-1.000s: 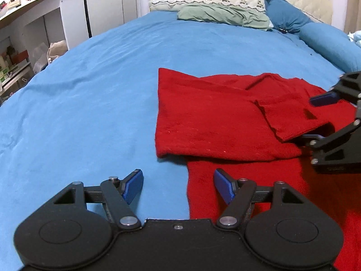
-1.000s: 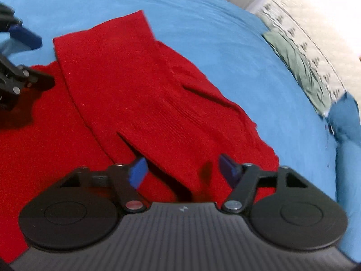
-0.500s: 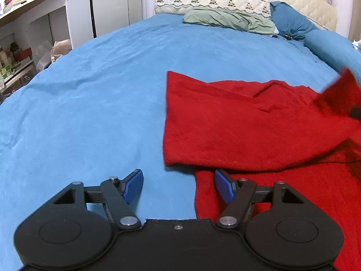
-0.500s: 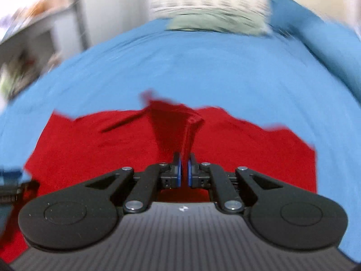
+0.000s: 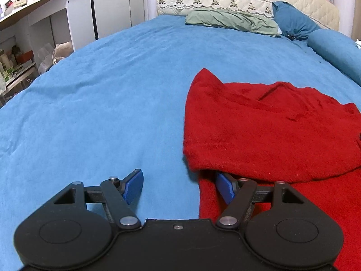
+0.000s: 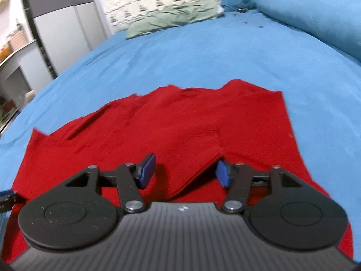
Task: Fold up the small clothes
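A red knitted garment (image 5: 259,131) lies on the blue bed sheet (image 5: 101,101), with one sleeve folded across its body. My left gripper (image 5: 178,188) is open at the garment's left edge; its right fingertip sits just under the folded layer's rim. In the right wrist view the garment (image 6: 158,124) spreads out ahead, with a folded flap edge between the fingers. My right gripper (image 6: 183,171) is open and empty just above the cloth.
A green pillow (image 5: 232,20) and dark blue pillows (image 5: 293,20) lie at the headboard. A blue bolster (image 5: 336,52) lies at the far right. White shelves (image 5: 33,33) stand left of the bed. The left gripper's tip shows at the right wrist view's left edge (image 6: 6,199).
My right gripper shut on the sleeve, lifted and carried it across, then opened and let it go. The sleeve now lies flat. The left gripper edged forward to the garment's edge.
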A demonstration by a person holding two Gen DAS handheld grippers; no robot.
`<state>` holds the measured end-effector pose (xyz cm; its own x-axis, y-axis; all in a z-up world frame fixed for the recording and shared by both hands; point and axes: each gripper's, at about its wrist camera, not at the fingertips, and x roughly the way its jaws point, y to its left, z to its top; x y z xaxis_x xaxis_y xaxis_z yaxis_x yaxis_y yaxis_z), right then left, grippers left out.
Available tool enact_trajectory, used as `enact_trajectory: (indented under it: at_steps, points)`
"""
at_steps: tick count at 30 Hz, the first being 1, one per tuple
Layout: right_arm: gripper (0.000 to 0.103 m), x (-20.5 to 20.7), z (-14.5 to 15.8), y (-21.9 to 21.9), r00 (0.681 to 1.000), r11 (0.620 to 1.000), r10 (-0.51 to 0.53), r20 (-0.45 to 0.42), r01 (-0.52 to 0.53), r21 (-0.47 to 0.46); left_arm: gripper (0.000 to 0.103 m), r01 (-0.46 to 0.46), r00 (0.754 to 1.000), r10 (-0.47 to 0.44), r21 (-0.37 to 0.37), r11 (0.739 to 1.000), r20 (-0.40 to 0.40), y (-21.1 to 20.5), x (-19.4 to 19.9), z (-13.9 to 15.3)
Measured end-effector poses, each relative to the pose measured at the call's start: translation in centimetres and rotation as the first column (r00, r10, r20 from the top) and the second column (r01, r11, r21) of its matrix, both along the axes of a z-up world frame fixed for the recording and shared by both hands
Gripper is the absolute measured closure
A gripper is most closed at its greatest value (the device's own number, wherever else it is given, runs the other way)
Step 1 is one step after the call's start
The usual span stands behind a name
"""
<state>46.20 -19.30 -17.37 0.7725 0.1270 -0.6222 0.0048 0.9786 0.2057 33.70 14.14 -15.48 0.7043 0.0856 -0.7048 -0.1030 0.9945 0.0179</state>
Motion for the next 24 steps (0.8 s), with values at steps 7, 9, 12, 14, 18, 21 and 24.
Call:
enact_trajectory:
  at_steps: [7, 9, 12, 14, 18, 21, 24]
  points:
    - [0.083, 2.0, 3.9, -0.3, 0.997, 0.997, 0.053, 0.05, -0.05, -0.051, 0.027, 0.005, 1.0, -0.005, 0.023, 1.0, 0.013, -0.1, 1.2, 0.0]
    - [0.083, 2.4, 6.3, -1.2, 0.995, 0.999, 0.028, 0.095, -0.024, -0.049, 0.027, 0.011, 1.0, -0.011, 0.031, 0.999, 0.014, -0.2, 1.5, -0.1]
    - [0.083, 3.3, 8.5, -3.2, 0.989, 0.998, -0.011, 0.145, 0.02, -0.059, 0.027, 0.024, 1.0, -0.024, 0.031, 0.999, 0.015, -0.6, 2.1, 0.0]
    - [0.083, 3.7, 8.6, -4.5, 0.989, 0.996, -0.026, 0.148, 0.038, -0.076, 0.027, 0.031, 1.0, -0.031, 0.036, 0.999, 0.004, -0.7, 2.5, -0.1]
    - [0.083, 4.0, 6.7, -6.2, 0.995, 0.997, -0.03, 0.099, 0.037, -0.067, 0.027, 0.028, 0.999, -0.027, 0.02, 0.999, -0.024, -0.1, 2.6, -0.2]
    - [0.083, 3.9, 4.4, -7.4, 0.997, 0.998, -0.052, 0.05, 0.054, -0.036, 0.028, 0.04, 0.998, -0.039, 0.032, 0.999, -0.047, 0.3, 2.3, -0.1]
    - [0.082, 3.3, 2.5, -8.4, 0.998, 0.998, -0.063, 0.015, 0.063, 0.005, 0.028, 0.038, 0.997, -0.036, 0.025, 0.999, -0.062, 0.9, 1.6, -0.1]
